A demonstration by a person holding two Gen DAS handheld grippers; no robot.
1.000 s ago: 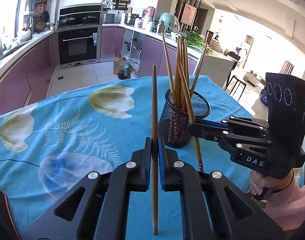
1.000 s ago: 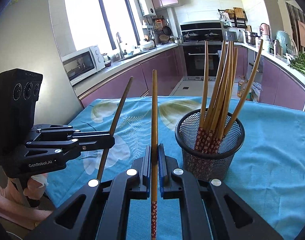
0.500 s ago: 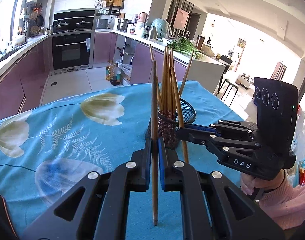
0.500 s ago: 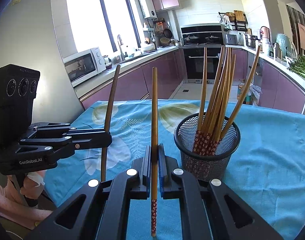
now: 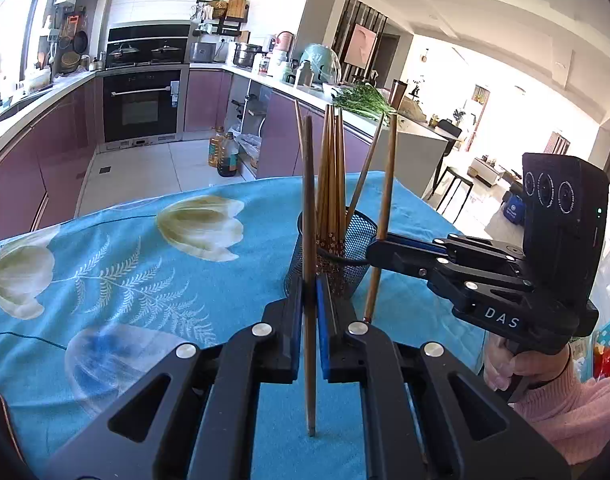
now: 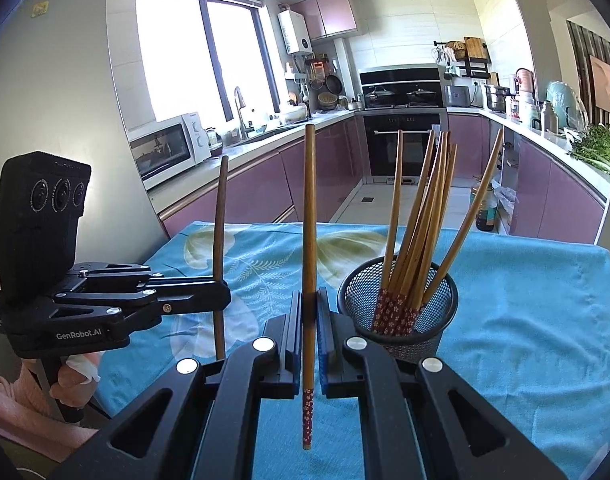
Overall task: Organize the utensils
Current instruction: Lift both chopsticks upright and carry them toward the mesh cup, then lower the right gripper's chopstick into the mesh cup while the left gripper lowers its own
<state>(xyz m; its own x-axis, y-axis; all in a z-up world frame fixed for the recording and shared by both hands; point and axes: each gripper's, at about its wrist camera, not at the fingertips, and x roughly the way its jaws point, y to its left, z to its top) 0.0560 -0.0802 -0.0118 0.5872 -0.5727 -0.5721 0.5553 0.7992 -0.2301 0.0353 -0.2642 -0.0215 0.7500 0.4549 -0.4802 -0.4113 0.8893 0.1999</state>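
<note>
A black mesh cup [image 5: 347, 256] [image 6: 401, 312] stands on the blue flowered tablecloth [image 5: 145, 272] and holds several wooden chopsticks [image 6: 421, 232]. My left gripper [image 5: 309, 316] is shut on one upright chopstick [image 5: 309, 240], just in front of the cup. It also shows in the right wrist view [image 6: 219, 298] with its chopstick [image 6: 220, 216]. My right gripper [image 6: 309, 332] is shut on another upright chopstick [image 6: 309, 248] with a red patterned lower end, left of the cup. In the left wrist view it [image 5: 379, 246] holds that chopstick [image 5: 385, 200] beside the cup's right rim.
The table's far edge [image 6: 385, 226] meets kitchen floor, purple cabinets [image 6: 265, 184] and an oven [image 6: 403, 140]. A counter with greens [image 5: 361, 100] lies beyond the table. The person's pink-sleeved hands [image 5: 545, 392] hold the grippers at the table's sides.
Both grippers have risen and come closer to the cup. The right gripper's chopstick now stands upright at the cup's right rim instead of leaning across it. Both grips stay shut.
</note>
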